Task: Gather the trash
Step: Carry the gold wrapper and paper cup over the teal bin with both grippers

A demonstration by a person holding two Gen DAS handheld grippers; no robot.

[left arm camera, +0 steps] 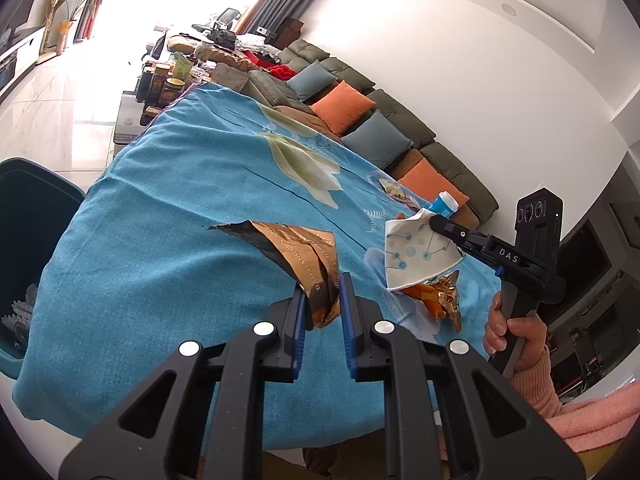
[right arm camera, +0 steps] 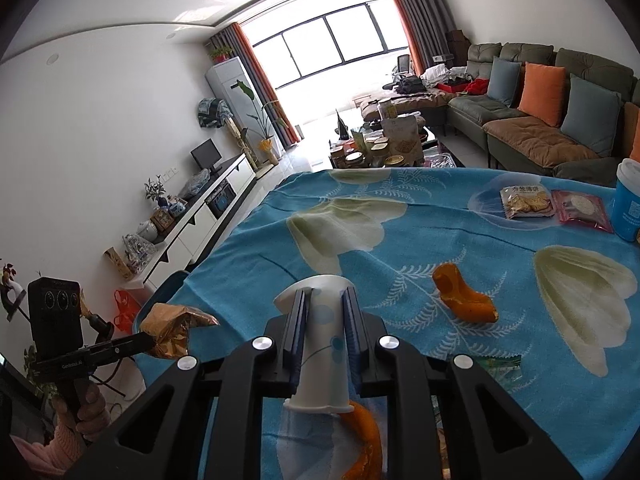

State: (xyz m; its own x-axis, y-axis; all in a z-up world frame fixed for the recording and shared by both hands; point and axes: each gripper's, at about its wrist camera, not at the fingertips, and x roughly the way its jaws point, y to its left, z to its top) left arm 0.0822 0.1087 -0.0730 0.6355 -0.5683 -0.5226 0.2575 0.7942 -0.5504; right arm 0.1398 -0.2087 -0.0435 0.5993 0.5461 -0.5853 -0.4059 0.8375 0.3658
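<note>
bin [left arm camera: 28, 240]: cut off by left edge, contents indistinct | blue cup [right arm camera: 628, 204]: clipped at right edge | orange peel [right arm camera: 366, 440]: partly hidden behind the paper cup [right arm camera: 320, 344] | green packet [right arm camera: 500, 364]: mostly hidden behind right gripper [right arm camera: 324, 312] | wrapper [left arm camera: 304, 256] print unreadable

Left tongs [left arm camera: 323, 304] pinch brown snack wrapper [left arm camera: 298, 254], held up above blue cloth [left arm camera: 168, 264] on surface. Right tongs [left arm camera: 434, 222] off to right, squeezing white paper cup [left arm camera: 416, 254] with blue dots. Orange peel [left arm camera: 430, 298] and shiny gold wrapper [left arm camera: 450, 300] lie under cup. Dark green bin [left arm camera: 30, 224] at left edge. Sofa [left arm camera: 400, 120] with orange and blue pillows behind.
</note>
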